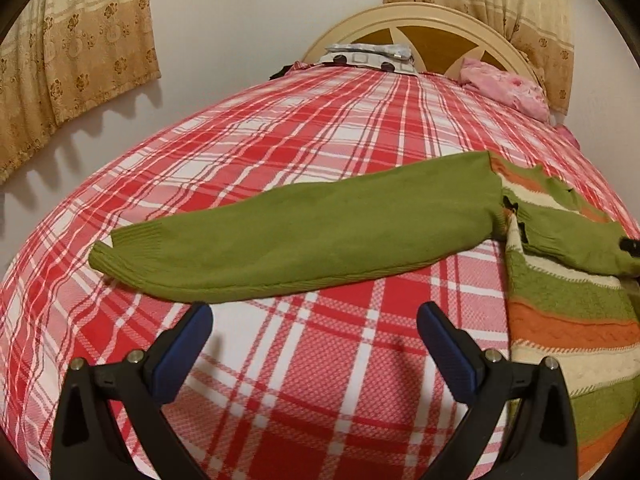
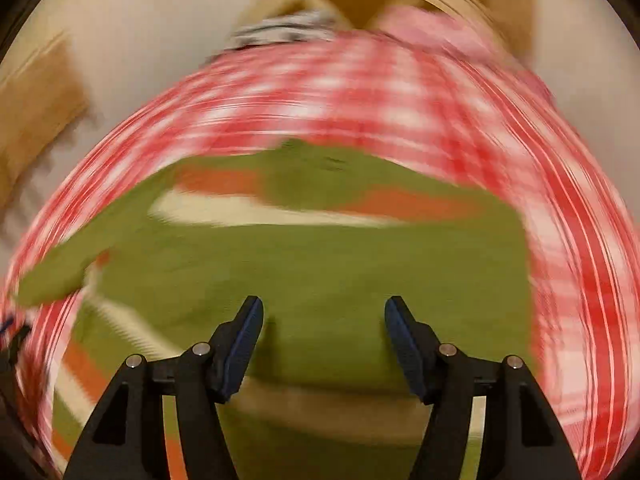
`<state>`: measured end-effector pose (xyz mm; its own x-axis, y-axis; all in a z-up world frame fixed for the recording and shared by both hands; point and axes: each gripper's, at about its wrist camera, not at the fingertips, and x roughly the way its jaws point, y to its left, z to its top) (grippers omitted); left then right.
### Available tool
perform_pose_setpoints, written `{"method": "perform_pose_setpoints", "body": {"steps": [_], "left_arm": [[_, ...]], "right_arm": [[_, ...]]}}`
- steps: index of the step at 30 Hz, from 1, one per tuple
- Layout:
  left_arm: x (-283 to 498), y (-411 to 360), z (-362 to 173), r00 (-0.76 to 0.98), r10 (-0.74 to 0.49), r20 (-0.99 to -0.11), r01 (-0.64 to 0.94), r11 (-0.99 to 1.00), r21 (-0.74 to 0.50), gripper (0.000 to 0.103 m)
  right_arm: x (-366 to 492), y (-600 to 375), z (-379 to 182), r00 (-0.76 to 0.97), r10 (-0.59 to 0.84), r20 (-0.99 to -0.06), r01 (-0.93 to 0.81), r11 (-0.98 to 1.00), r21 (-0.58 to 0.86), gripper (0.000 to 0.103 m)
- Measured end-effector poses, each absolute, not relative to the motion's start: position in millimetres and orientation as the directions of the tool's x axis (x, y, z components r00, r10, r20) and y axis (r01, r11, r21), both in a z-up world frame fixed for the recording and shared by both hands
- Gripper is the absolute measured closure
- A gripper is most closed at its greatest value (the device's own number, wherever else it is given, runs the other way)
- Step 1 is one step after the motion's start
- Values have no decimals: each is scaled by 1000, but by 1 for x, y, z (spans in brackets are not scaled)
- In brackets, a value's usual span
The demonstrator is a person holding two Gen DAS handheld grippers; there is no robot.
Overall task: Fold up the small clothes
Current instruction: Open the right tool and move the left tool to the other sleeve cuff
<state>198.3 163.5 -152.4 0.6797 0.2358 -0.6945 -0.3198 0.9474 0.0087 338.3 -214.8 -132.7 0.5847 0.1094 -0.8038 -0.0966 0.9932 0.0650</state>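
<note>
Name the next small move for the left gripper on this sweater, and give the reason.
Probably ease the left gripper forward and down onto the green sleeve and close on it. The sleeve lies stretched out flat across the plaid bedspread, not yet folded over the striped body, and the gripper is open and empty just short of its near edge.

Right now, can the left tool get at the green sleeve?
Probably yes. The left tool is open and empty, and the green sleeve lies flat on the bedspread just ahead, with nothing between them.
</note>
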Motion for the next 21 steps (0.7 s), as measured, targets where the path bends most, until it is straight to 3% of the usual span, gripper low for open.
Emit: {"method": "perform_pose_setpoints", "body": {"steps": [2, 8, 17, 21], "left_arm": [[198, 168, -153, 673, 248, -697, -329, 944, 17, 0], [192, 192, -153, 650, 331, -684, -381, 921, 83, 0], [178, 230, -153, 600, 403, -691, -469, 877, 104, 0], [168, 251, -151, 579, 447, -682, -516, 849, 118, 0]], "right_arm": [[340, -247, -150, 529, 28, -848, -29, 999, 15, 39], [322, -270, -148, 523, 40, -851, -27, 999, 30, 39], [335, -149, -143, 530, 167, -832, -254, 967, 32, 38], [321, -119, -156, 527, 71, -847, -272, 958, -90, 38]]}}
